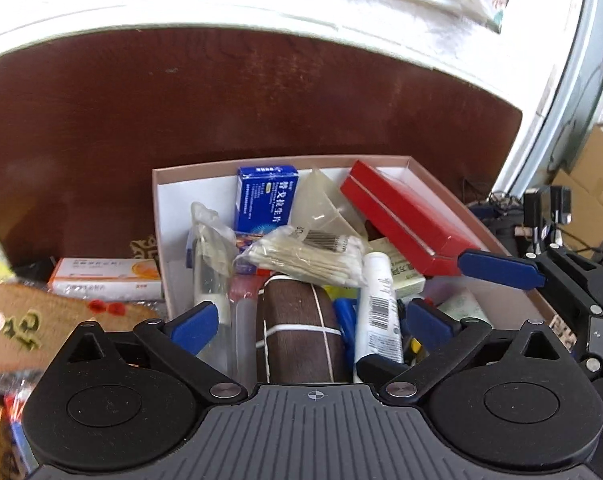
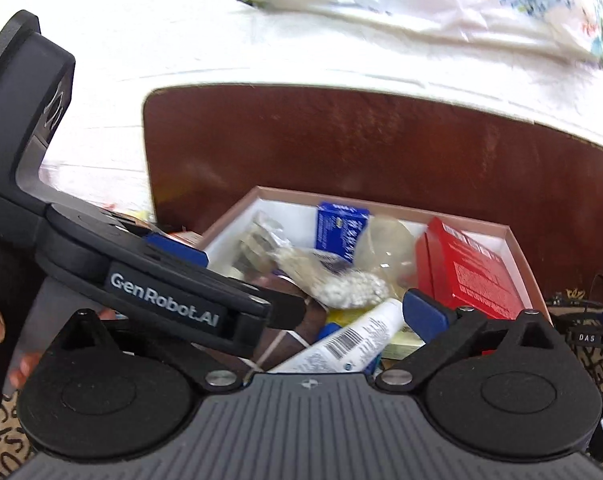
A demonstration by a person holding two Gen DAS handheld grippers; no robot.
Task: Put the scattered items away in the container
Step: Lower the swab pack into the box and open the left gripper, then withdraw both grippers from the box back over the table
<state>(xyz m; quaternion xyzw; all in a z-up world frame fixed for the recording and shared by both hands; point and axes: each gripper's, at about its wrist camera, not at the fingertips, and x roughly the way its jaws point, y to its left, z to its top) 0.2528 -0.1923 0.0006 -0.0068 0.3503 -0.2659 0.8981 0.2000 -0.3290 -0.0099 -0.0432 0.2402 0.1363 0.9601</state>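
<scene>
Clearly the shallow pink-rimmed cardboard box (image 1: pixel 385 157) is already crowded: a blue medicine carton (image 1: pixel 266 196), a long red box (image 1: pixel 405 220), a clear bag of cotton swabs (image 1: pixel 305 256), a white squeeze tube (image 1: pixel 379 308) and a dark brown roll tied with white string (image 1: pixel 301 336) lie heaped inside. The left claw (image 1: pixel 317 322) hovers over the near end of the box, spread wide and holding nothing; the right claw (image 2: pixel 301 320) also looks spread and empty beside it, though the left tool hides one finger. Outside, on the worktop just left of the box, an orange-and-white medicine carton (image 1: pixel 105 276) and a brown paper packet with red marks (image 1: pixel 49 320) remain. The risk, I judge, lies in the heap: the red box leans on the rim, so further items dropped on top could slide it out, and the two tools, crossing closely, might collide.
</scene>
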